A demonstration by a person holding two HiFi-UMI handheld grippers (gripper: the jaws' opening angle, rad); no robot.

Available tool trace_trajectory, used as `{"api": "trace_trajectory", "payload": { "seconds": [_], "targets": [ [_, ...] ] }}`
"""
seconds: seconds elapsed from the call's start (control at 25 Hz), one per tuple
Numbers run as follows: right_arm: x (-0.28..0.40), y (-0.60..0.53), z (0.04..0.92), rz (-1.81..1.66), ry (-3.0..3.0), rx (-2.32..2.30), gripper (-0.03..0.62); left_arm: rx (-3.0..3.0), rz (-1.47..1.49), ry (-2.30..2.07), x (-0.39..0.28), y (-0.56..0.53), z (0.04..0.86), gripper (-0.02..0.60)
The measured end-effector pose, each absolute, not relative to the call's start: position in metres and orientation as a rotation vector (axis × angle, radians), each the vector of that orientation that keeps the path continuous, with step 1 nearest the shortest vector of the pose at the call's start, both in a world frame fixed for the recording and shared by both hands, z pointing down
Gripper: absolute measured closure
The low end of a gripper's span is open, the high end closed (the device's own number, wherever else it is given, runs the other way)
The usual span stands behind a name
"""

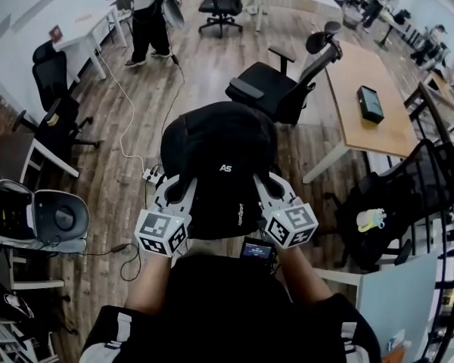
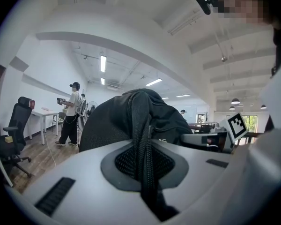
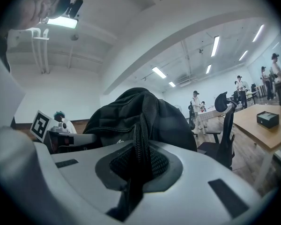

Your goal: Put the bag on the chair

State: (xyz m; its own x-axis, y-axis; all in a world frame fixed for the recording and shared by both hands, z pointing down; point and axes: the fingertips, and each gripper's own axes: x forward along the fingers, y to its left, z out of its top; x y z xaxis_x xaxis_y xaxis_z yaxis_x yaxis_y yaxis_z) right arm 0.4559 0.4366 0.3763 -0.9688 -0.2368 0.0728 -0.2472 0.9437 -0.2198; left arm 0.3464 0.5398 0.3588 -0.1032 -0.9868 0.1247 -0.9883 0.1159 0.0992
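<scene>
Holding the black backpack (image 1: 219, 157) clear of the wooden floor (image 1: 204, 59), we have the left hand-held gripper (image 2: 144, 172) and the right hand-held gripper (image 3: 136, 172) each clamped on a webbed shoulder strap (image 2: 140, 121). The webbing could slip through the pads, and an uneven pull would tip or swing the load. The black office chair (image 1: 276, 93) stands ahead of us, its armrests (image 1: 246, 88) narrowing the seat. The desk (image 1: 348, 74) edge crowds the right and a cable (image 1: 125, 123) trails on the left; bare floor lies between.
</scene>
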Motion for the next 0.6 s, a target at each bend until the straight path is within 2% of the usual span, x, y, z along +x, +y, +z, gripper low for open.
{"api": "trace_trajectory", "payload": {
  "seconds": [0.6],
  "targets": [
    [0.309, 0.346, 0.357, 0.294, -3.07, 0.384, 0.57, 2.028, -0.017, -2.198, 0.199, 0.448, 0.34, 0.558]
  ]
}}
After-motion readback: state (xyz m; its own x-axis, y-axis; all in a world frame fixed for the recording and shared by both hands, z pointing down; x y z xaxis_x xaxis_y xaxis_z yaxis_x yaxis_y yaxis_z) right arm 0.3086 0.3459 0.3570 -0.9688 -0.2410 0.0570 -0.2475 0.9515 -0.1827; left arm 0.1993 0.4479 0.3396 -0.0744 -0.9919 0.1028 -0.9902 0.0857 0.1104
